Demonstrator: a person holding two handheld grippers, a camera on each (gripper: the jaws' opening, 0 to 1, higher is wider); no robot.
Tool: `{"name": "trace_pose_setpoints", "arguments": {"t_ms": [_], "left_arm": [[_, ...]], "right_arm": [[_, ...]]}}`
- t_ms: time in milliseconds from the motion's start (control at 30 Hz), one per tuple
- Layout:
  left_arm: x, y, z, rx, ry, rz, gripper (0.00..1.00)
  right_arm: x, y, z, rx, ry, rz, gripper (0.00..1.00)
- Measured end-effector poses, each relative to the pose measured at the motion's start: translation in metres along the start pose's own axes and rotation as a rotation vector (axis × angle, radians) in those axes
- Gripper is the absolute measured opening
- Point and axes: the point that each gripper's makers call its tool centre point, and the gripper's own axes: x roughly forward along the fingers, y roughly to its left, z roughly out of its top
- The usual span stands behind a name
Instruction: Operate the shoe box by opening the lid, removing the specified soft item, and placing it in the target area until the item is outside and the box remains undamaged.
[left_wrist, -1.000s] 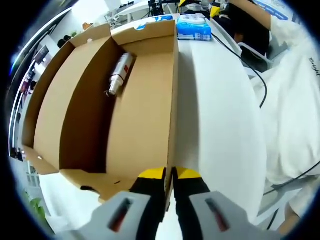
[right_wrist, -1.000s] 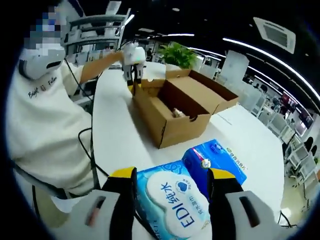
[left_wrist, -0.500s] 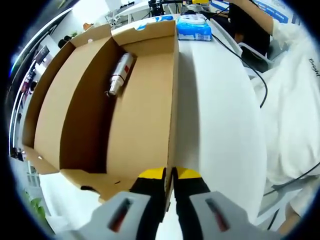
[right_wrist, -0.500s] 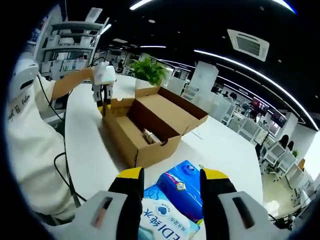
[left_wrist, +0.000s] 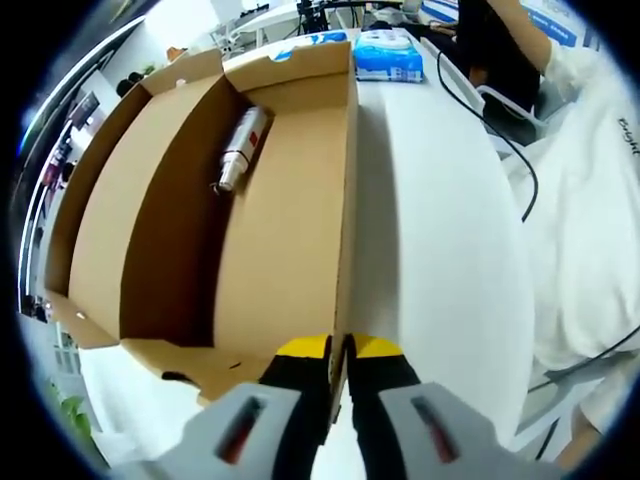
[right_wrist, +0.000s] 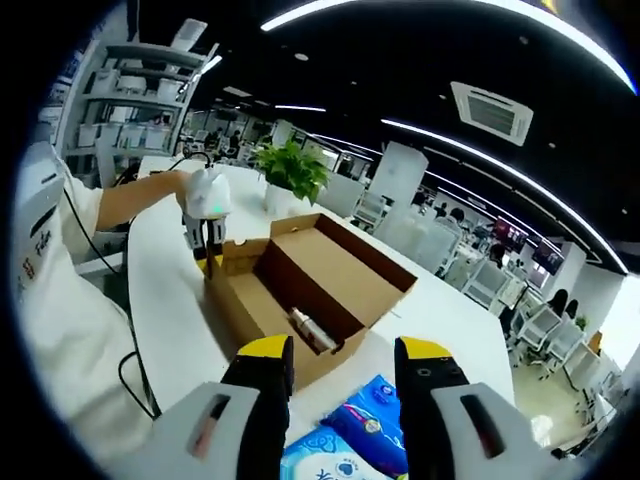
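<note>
In the left gripper view, the open shoe box (left_wrist: 250, 200) was seen stretching from the bottom centre toward the upper left of the frame, and a slim bottle-like item (left_wrist: 240, 148) was seen lying on its floor in the upper part, its long axis running along the box's length, well ahead of the jaws. The left gripper (left_wrist: 339, 350) was seen at the bottom centre, its yellow-tipped jaws pressed together on the near edge of the box's right-hand wall, so the box was judged to be steadied there. A blue-and-white wipes pack (left_wrist: 387, 52) was seen lying on the white table (left_wrist: 440, 260) beyond the box, at the top of the frame. In the right gripper view, the right gripper (right_wrist: 338, 356) was seen at the bottom centre with its jaws standing wide apart and nothing between them. The wipes pack (right_wrist: 345, 445) and a blue packet (right_wrist: 372, 420) were seen below the jaws on the table, outside the box, so the soft item was judged already placed. The shoe box (right_wrist: 300, 295) was seen in mid-frame, with the left gripper (right_wrist: 207, 245) clamped on its far left corner.
</note>
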Motion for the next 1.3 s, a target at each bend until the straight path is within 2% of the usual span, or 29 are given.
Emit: {"name": "trace_pose_setpoints", "arguments": {"t_ms": [33, 133, 267, 333, 400, 467, 533, 567, 633, 700, 767, 800, 833, 900, 967, 1033, 1200, 1300], "left_arm": [[0.000, 0.000, 0.000, 0.002, -0.004, 0.002, 0.06], [0.000, 0.001, 0.001, 0.000, -0.011, 0.002, 0.06], [-0.001, 0.001, 0.001, -0.003, -0.019, -0.006, 0.05], [0.000, 0.001, 0.001, 0.002, -0.019, -0.010, 0.05], [0.000, 0.001, 0.001, 0.007, -0.019, -0.011, 0.05], [0.000, 0.001, 0.001, 0.010, -0.017, -0.012, 0.05], [0.000, 0.001, 0.001, 0.013, -0.015, -0.013, 0.05], [0.000, 0.001, 0.001, 0.015, -0.015, -0.014, 0.05], [0.000, 0.001, 0.001, 0.018, -0.016, -0.018, 0.04], [0.000, 0.001, 0.000, 0.022, -0.016, -0.025, 0.04], [-0.001, -0.002, 0.000, 0.033, -0.022, -0.034, 0.03], [-0.002, -0.005, 0.001, 0.034, -0.031, -0.040, 0.03], [-0.002, -0.006, 0.001, 0.029, -0.035, -0.043, 0.03], [-0.002, -0.009, 0.001, 0.025, -0.038, -0.046, 0.03], [-0.002, -0.009, 0.001, 0.025, -0.038, -0.045, 0.03], [-0.002, -0.008, 0.001, 0.030, -0.038, -0.044, 0.03], [-0.003, -0.012, 0.001, 0.028, -0.035, -0.047, 0.03], [-0.003, -0.014, 0.001, 0.030, -0.035, -0.045, 0.02]], "right_arm": [[0.005, 0.003, 0.003, -0.025, -0.005, 0.012, 0.41], [0.015, 0.007, 0.005, -0.022, 0.013, 0.025, 0.39], [0.031, 0.018, 0.005, -0.033, 0.059, 0.077, 0.35], [0.037, 0.025, 0.003, -0.048, 0.093, 0.111, 0.34], [0.045, 0.027, 0.003, -0.094, 0.124, 0.111, 0.32], [0.053, 0.034, 0.004, -0.132, 0.155, 0.151, 0.32], [0.059, 0.039, 0.003, -0.116, 0.195, 0.179, 0.35], [0.065, 0.048, -0.002, -0.150, 0.253, 0.247, 0.37], [0.077, 0.046, 0.001, -0.147, 0.262, 0.249, 0.36], [0.084, 0.047, -0.003, -0.188, 0.315, 0.293, 0.34], [0.094, 0.047, -0.001, -0.197, 0.325, 0.311, 0.30], [0.098, 0.053, -0.003, -0.228, 0.362, 0.391, 0.28], [0.104, 0.057, -0.003, -0.193, 0.378, 0.425, 0.28], [0.117, 0.062, -0.001, -0.203, 0.383, 0.474, 0.28], [0.130, 0.060, -0.003, -0.201, 0.407, 0.464, 0.29], [0.136, 0.059, -0.010, -0.248, 0.452, 0.477, 0.29], [0.152, 0.060, -0.020, -0.263, 0.487, 0.499, 0.29], [0.161, 0.049, -0.030, -0.291, 0.567, 0.522, 0.29]]}}
